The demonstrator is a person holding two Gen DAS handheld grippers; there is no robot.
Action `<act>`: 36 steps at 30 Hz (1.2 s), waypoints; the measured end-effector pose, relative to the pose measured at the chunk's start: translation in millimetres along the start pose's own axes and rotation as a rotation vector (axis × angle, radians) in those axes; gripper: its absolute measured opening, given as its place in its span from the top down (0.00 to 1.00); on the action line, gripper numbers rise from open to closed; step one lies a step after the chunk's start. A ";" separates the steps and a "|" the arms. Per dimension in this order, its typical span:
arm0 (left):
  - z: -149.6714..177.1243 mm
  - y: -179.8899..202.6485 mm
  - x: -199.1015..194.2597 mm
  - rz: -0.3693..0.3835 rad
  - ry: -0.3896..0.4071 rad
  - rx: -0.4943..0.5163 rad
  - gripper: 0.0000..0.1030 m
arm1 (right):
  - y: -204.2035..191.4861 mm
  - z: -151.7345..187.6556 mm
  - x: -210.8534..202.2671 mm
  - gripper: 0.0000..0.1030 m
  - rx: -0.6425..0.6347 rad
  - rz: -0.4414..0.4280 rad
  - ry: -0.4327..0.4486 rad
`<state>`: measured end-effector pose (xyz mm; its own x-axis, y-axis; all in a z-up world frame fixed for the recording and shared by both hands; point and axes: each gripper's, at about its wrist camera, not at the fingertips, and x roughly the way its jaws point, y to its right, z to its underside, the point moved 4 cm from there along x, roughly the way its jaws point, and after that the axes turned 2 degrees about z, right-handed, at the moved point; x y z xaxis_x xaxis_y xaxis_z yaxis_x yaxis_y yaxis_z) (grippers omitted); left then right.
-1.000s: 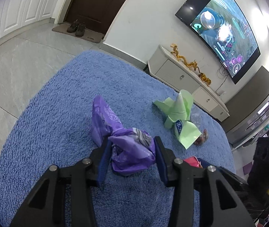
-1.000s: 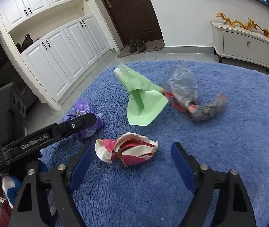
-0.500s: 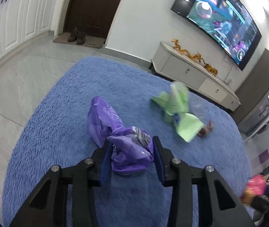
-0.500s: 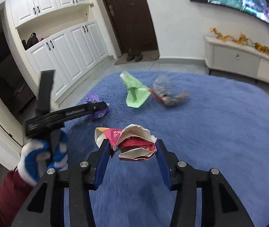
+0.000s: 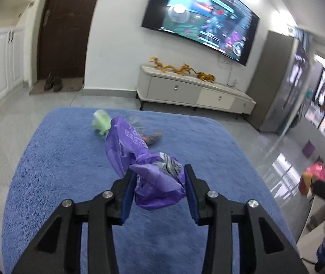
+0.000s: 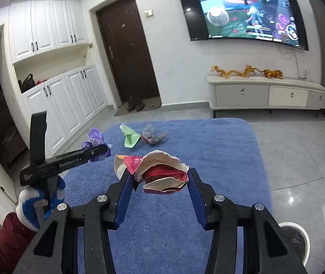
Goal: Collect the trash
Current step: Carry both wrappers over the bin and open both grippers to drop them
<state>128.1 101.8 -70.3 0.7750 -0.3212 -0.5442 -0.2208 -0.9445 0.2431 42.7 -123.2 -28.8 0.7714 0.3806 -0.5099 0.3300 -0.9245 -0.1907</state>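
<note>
Left gripper (image 5: pixel 160 191) clamped on a crumpled purple bag (image 5: pixel 155 182), pads pressed into both sides of the wad, its loose tail sticking out past the fingertips above the blue rug (image 5: pixel 59 159). Right gripper (image 6: pixel 160 182) closed within the last second onto a torn red and white wrapper (image 6: pixel 162 173), now pinched between its blue pads and held up off the rug. Farther off, lying on the rug: a green bag (image 6: pixel 130 137) and, just beside it, a clear wrapper (image 6: pixel 152 135).
</note>
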 end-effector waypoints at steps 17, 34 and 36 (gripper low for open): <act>19.8 222.9 5.8 0.074 -0.034 0.382 0.63 | 147.3 37.1 -97.2 0.56 0.212 0.222 0.143; 85.1 367.5 115.1 0.196 -0.269 0.592 0.62 | 275.9 128.6 -92.3 0.56 0.457 0.383 0.000; 86.7 371.4 128.0 0.200 -0.290 0.604 0.61 | 283.7 136.2 -87.9 0.56 0.478 0.392 -0.021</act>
<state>93.9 -296.0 -119.2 0.5139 -0.4190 -0.7485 -0.6987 -0.7107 -0.0819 -5.6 -421.8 -152.3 0.7736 0.0142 -0.6335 -0.2601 -0.9045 -0.3379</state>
